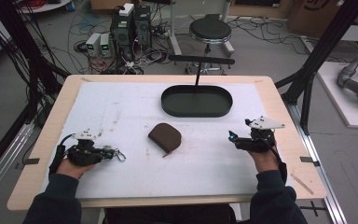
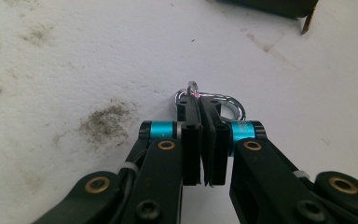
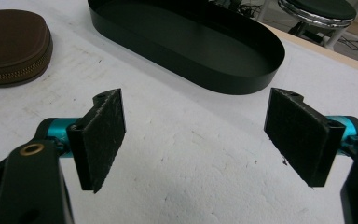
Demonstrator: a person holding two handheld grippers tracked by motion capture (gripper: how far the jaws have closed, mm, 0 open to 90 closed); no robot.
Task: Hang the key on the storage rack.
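Left gripper (image 1: 113, 153) sits low at the left side of the white table cover (image 1: 121, 100), jaws pinched tight on a shiny metal clip (image 1: 120, 155); in the left gripper view the silver clip (image 2: 209, 100) pokes out just past the closed pads (image 2: 192, 149), with a dirty smudge (image 2: 105, 122) on the cover right beside it. Moving toward the middle, a brown zip pouch (image 1: 165, 136) lies flat on the cover, well apart from both grippers, zipper edge facing the person. Behind it, toward the far edge, sits a black oval tray (image 1: 196, 101), and it looks empty inside from the right gripper view, where the tray (image 3: 186, 39) is just past the jaws and the pouch (image 3: 14, 46) is off in the upper left corner. Over on the right, the right gripper (image 1: 237, 138) is held just above the cover with its jaws spread wide, the pads (image 3: 103, 135) holding nothing.
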